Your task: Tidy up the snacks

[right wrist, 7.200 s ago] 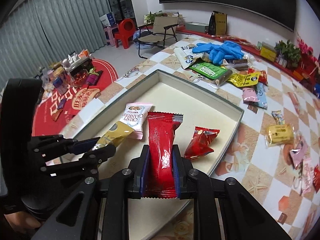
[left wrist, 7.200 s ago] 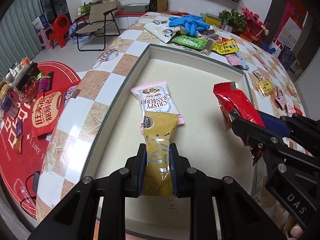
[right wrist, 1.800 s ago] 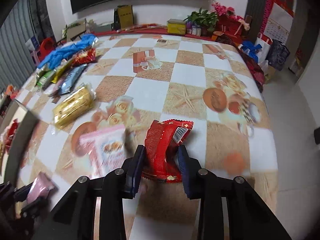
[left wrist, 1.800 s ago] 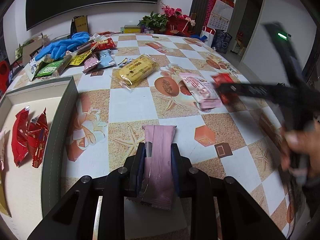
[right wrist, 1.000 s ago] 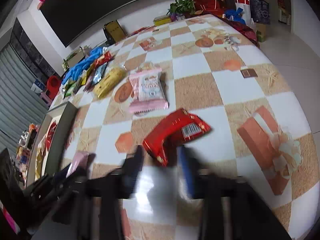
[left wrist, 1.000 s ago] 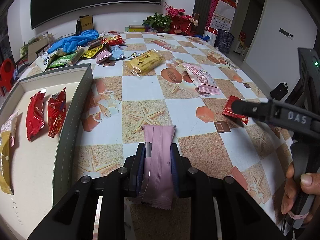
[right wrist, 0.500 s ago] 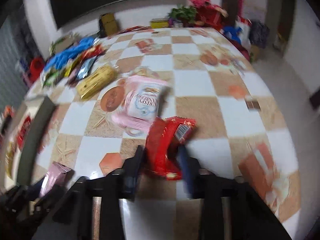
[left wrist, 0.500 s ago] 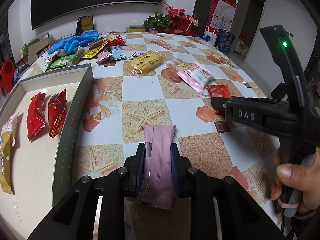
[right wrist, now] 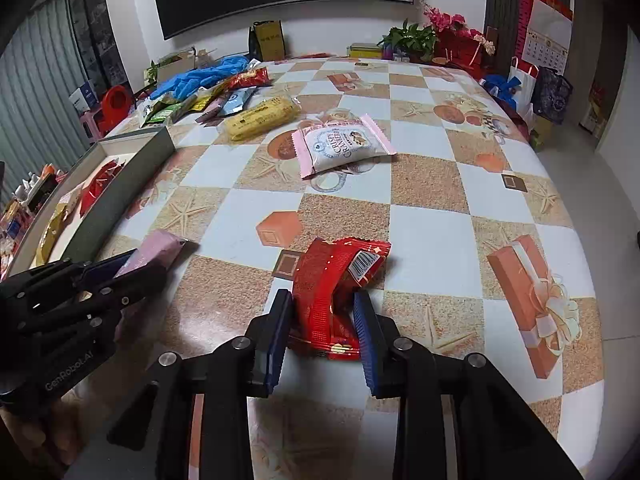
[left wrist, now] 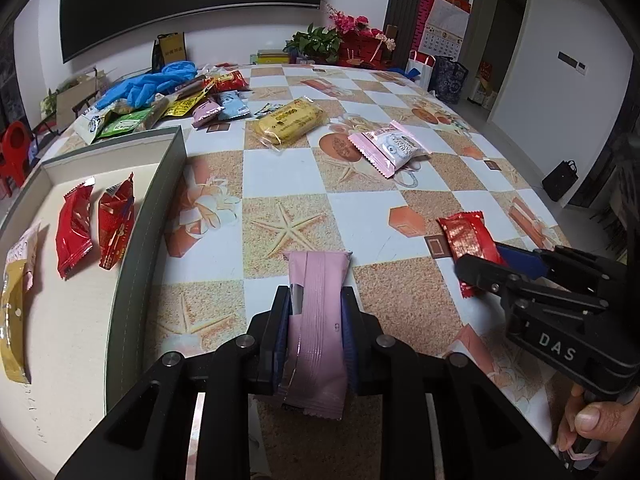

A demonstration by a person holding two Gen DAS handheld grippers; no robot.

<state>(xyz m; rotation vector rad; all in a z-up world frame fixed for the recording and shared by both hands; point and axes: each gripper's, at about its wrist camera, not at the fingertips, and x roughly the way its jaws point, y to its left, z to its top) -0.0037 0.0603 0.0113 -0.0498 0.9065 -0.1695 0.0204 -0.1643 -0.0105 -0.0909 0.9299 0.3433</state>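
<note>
- Grey-walled tray sits at the far left of the checkered surface; inside it lie a gold packet, a long red packet and a shorter red packet, side by side on its pale floor.
- Pink packet is pinched in my left gripper, whose blue pads press flat on both of its long edges; the packet's far end rests just right of the tray wall.
- Further back, near the middle, a yellow packet and a pink-and-white cranberry packet lie flat, close to each other.
- Behind them, a heap of mixed packets and blue gloves crowds the far left edge.
- On the right, my right gripper is pinching a crumpled red packet; both pads touch its sides and the wrapper buckles between them, barcode facing up.
</note>
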